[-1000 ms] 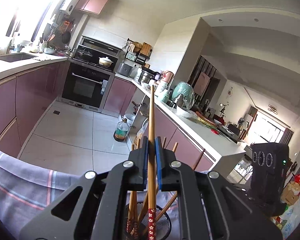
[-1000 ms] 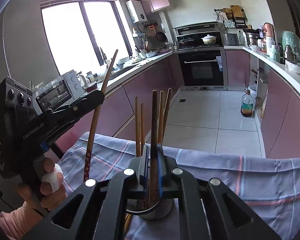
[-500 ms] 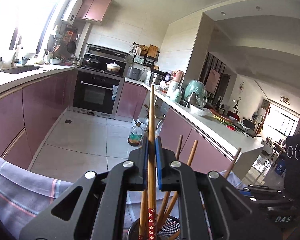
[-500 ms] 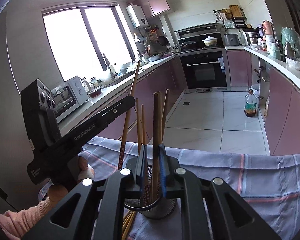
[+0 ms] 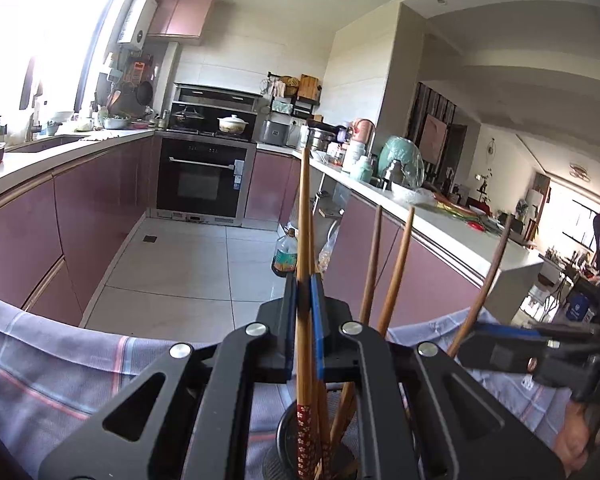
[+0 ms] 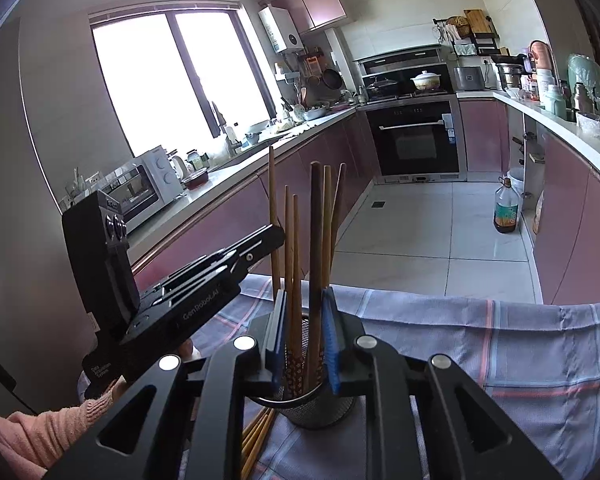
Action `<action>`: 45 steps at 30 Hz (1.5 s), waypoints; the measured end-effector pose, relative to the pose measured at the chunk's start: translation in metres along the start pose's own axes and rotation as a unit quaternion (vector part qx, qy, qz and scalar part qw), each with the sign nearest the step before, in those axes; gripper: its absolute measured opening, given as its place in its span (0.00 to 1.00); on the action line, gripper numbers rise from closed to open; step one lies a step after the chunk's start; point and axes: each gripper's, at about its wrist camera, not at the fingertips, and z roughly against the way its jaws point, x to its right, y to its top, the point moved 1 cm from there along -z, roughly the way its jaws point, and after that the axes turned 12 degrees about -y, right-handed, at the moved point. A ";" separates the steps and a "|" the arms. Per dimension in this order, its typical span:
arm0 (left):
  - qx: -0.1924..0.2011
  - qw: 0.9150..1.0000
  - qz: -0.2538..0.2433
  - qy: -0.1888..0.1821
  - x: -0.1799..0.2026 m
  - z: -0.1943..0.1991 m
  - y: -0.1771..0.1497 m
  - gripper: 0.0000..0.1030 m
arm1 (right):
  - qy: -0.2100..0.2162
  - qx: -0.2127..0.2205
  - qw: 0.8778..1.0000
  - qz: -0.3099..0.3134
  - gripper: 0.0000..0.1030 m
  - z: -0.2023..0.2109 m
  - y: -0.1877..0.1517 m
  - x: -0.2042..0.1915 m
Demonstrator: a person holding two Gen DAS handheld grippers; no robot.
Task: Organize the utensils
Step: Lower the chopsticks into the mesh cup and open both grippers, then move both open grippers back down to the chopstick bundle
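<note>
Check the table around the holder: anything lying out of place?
Yes. A few chopsticks lie flat on the checked cloth beside the mesh holder, at its left foot, while the others stand upright inside it.

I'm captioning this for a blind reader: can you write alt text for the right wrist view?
The right gripper, jaws just opening, stands around chopsticks upright in a mesh holder on a checked cloth. At left, the left gripper lowers another chopstick in, kitchen behind.

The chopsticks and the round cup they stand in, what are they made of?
Chopsticks: probably wood or bamboo, matte brown; some have red flowery ends.
Cup: looks like dark metal mesh, with tiny holes and a shiny rim.
</note>
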 end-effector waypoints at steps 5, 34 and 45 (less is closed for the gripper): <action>-0.018 1.000 -0.008 -0.004 0.001 0.020 -0.014 0.08 | -0.003 0.003 1.000 0.006 0.25 0.005 -0.003 -0.001; -0.102 0.993 -0.021 0.050 0.009 0.107 -0.062 0.29 | -0.049 0.019 0.998 -0.017 0.31 0.023 0.002 0.006; -0.123 0.989 -0.019 0.078 0.010 0.128 -0.078 0.38 | -0.005 -0.028 0.999 0.015 0.35 0.036 -0.044 -0.016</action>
